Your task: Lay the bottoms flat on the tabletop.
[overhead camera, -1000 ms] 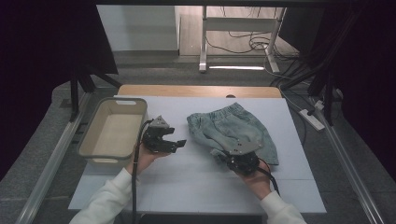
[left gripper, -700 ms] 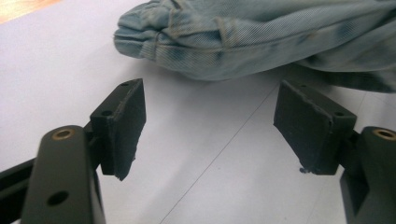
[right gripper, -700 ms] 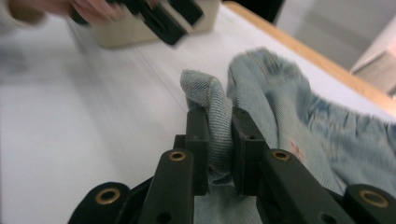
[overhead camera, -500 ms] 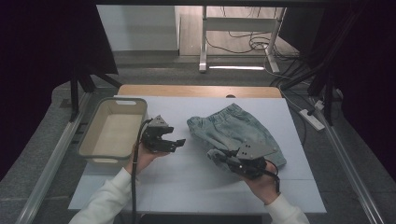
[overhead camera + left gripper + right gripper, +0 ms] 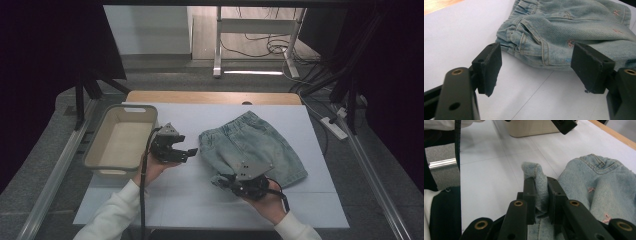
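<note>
Pale blue denim shorts [image 5: 255,147] lying flat mid-table, waistband toward the far edge, hems toward the near edge. Right gripper [image 5: 226,180] clamped on the near-left hem corner [image 5: 535,173], lifted off the white table cover [image 5: 200,200]. Left gripper [image 5: 186,154] just beside the left side seam, jaws apart, empty, nearer the waistband. Beige plastic bin [image 5: 120,142] farther left; bare cover in front for folding.

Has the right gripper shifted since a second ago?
Yes. The right gripper, clamped on the denim shorts, has slid toward the table's near edge, dragging the pinched hem corner along.
</note>
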Motion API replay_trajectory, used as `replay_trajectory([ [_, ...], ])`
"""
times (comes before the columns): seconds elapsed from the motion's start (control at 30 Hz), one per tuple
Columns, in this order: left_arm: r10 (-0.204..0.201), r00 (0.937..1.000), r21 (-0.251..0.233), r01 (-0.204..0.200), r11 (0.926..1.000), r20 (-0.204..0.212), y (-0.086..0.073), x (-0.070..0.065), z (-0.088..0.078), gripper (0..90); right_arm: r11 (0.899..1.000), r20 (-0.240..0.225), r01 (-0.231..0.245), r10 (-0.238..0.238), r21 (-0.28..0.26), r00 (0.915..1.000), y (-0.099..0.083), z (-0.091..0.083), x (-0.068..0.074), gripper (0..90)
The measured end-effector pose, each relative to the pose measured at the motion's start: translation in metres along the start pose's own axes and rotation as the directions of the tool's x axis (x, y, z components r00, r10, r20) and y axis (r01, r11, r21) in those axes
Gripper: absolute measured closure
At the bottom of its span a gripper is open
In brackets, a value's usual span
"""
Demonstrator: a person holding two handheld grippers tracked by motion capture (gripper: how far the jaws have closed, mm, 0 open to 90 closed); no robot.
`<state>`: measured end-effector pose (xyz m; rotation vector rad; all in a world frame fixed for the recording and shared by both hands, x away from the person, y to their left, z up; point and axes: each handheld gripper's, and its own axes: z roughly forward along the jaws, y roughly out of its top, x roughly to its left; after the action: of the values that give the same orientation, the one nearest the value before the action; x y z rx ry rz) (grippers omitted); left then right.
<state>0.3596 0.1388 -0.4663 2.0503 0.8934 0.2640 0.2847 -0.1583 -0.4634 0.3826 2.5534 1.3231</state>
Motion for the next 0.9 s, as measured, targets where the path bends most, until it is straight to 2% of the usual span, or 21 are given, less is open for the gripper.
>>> replay_trajectory([
  [0.2,0.003,1.0,0.002,-0.003,1.0,-0.001,0.0,0.0,0.0,25.6,1.0,-0.02,-0.011,0.012,0.018,0.9997,-0.005,0.006,0.0,78.6],
  [0.33,0.0,1.0,0.004,0.0,1.0,-0.002,0.0,0.001,0.0,25.5,0.999,-0.034,-0.002,0.003,0.033,0.9994,-0.005,0.011,0.008,78.7],
  [0.47,0.002,1.0,0.006,-0.002,1.0,-0.001,0.0,0.0,0.0,25.3,0.999,-0.065,-0.016,0.018,0.042,0.9977,-0.005,0.017,0.013,78.8],
  [0.63,0.002,1.0,0.005,-0.002,1.0,-0.003,0.0,0.0,0.0,25.3,1.0,-0.096,-0.009,0.012,0.028,0.9953,-0.002,0.018,0.02,78.7],
  [0.67,0.002,1.0,0.006,-0.002,1.0,-0.003,0.0,0.0,0.001,25.3,0.999,-0.084,-0.003,0.006,0.032,0.9964,-0.001,0.019,0.021,77.3],
  [0.7,0.001,1.0,0.007,-0.001,1.0,-0.003,0.0,0.0,0.001,25.3,1.0,-0.078,-0.003,0.005,0.029,0.997,-0.002,0.019,0.021,71.6],
  [0.77,0.002,1.0,0.006,-0.002,1.0,-0.003,0.0,0.0,0.001,25.2,0.999,-0.094,-0.03,0.033,0.036,0.9951,-0.001,0.019,0.019,53.8],
  [0.8,0.003,1.0,0.005,-0.003,1.0,-0.003,0.0,0.0,0.0,25.2,0.999,-0.076,-0.034,0.036,0.029,0.9964,-0.001,0.018,0.018,48.4],
  [0.9,0.002,1.0,0.005,-0.001,1.0,-0.003,0.0,0.0,0.0,25.2,0.999,-0.04,-0.042,0.042,-0.009,0.9983,0.0,0.009,0.012,41.9],
])
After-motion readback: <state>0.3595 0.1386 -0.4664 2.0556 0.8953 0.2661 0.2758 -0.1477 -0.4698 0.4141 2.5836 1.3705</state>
